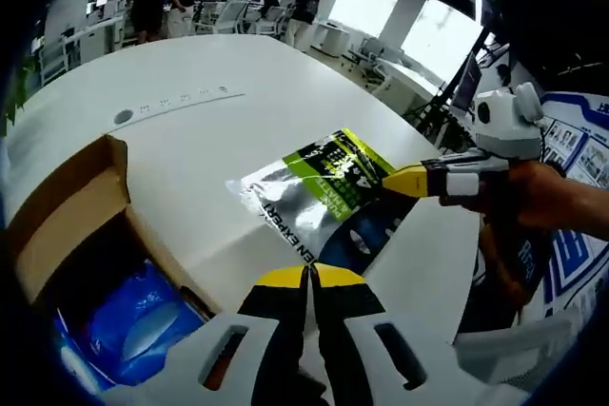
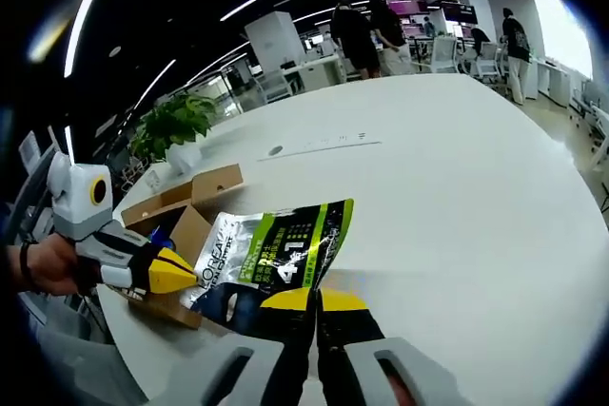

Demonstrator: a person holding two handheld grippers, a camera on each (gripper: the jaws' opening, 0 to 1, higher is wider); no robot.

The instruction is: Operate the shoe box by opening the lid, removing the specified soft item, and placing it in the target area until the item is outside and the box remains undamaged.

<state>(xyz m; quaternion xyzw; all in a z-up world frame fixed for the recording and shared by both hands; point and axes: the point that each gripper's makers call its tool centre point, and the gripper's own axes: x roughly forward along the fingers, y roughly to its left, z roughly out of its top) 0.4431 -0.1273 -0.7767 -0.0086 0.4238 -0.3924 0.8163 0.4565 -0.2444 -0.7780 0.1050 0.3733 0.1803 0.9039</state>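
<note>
Left claw (image 1: 309,276): yellow-tipped jaws pressed together with nothing between them, raised over the surface beside the box; white moulded body behind the tips. In the right gripper view (image 2: 181,273) it comes in from the left, held in a person's hand (image 2: 48,265).
Right claw (image 2: 315,299): yellow tips, jaws drawn narrow at the near edge of the pouch; whether they pinch it, I cannot tell. In the left gripper view (image 1: 411,181) its tip meets the pouch's right edge.
Pouch (image 2: 276,254): soft, flat, glossy foil-like packet, silver, lime green and dark blue, lying on the surface outside the box, just beside it. Large "4" and "1" readable; "L'OREAL" and "MEN EXPERT" partly legible.
Shoe box (image 1: 71,211): plain brown cardboard, open, flap raised; stands at the surface's edge.
Box contents (image 1: 143,316): crinkly blue plastic packet, lying inside.
Surface (image 2: 447,187): large, smooth, white, rounded top; a small round insert and a narrow strip set in it.
Plant (image 2: 173,124): leafy green, in a white pot.
Background: open office, desks, people standing.
</note>
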